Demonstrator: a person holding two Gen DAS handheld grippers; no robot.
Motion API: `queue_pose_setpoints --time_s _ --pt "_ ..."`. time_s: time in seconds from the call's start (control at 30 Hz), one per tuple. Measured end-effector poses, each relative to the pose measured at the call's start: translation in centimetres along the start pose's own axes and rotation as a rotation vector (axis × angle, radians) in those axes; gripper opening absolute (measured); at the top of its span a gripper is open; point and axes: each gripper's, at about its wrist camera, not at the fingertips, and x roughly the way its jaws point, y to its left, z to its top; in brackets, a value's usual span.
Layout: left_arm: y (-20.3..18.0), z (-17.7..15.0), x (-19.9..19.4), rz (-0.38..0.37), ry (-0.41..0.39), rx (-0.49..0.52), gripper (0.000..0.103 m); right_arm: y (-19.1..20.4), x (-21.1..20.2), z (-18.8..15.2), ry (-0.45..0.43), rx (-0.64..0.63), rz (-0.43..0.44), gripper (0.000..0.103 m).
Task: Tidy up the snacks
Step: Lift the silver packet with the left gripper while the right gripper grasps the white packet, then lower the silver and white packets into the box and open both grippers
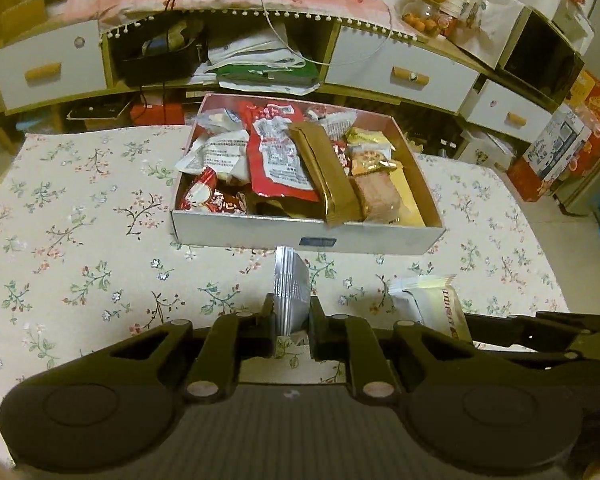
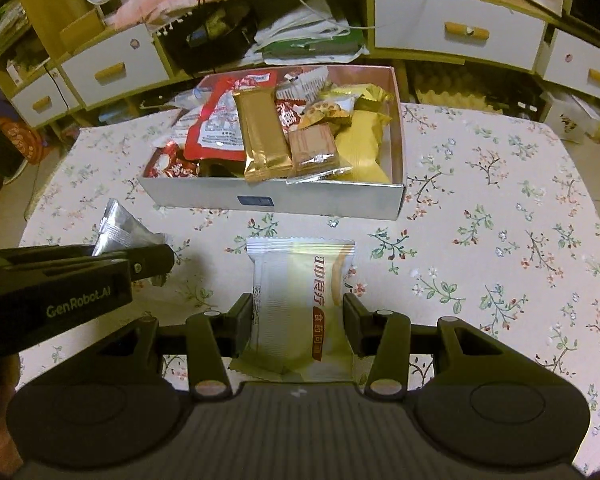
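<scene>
Open room: the floral-print tablecloth [image 2: 500,280] lies bare to the right of the box and in front of it; in the left wrist view it is bare to the left too.
Box edges: the shallow white cardboard box [image 2: 320,200] sits at the table's far edge, its low front wall facing both grippers.
Box contents: crinkled foil and plastic packets, among them a long gold foil bar [image 2: 262,140] and a red printed pouch [image 1: 278,156], some leaning over the rim.
Left gripper [image 1: 292,320]: angled down, fingers pinched tight on a thin silver foil sachet [image 1: 290,284], held edge-on short of the box.
Right gripper [image 2: 298,316]: angled down, fingers clamped on the sides of a flat white and yellow biscuit packet [image 2: 300,300] with serrated ends, short of the box.
</scene>
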Motion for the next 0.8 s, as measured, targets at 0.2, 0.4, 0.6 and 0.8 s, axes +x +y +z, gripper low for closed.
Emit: queue_pose_setpoints --time_s 0.2,0.4,0.6,0.8 --pt "2.5 1.9 -1.6 -0.008 -0.069 -0.061 0.017 -1.4 -1.6 1.3 -0.048 0.06 0.046 0.043" --pt "4.2 3.2 -2.0 -0.027 -0.096 -0.101 0.017 -3.6 -2.4 2.6 -0.09 0.105 0.065 0.043" --pt "3.0 4.0 -1.1 -0.083 -0.085 -0.073 0.017 -4.6 -1.7 3.6 -0.097 0.12 0.075 0.043" --pt "1.1 5.9 1.0 -0.143 -0.091 -0.023 0.017 -5.7 -1.4 5.8 -0.154 0.139 0.098 0.043"
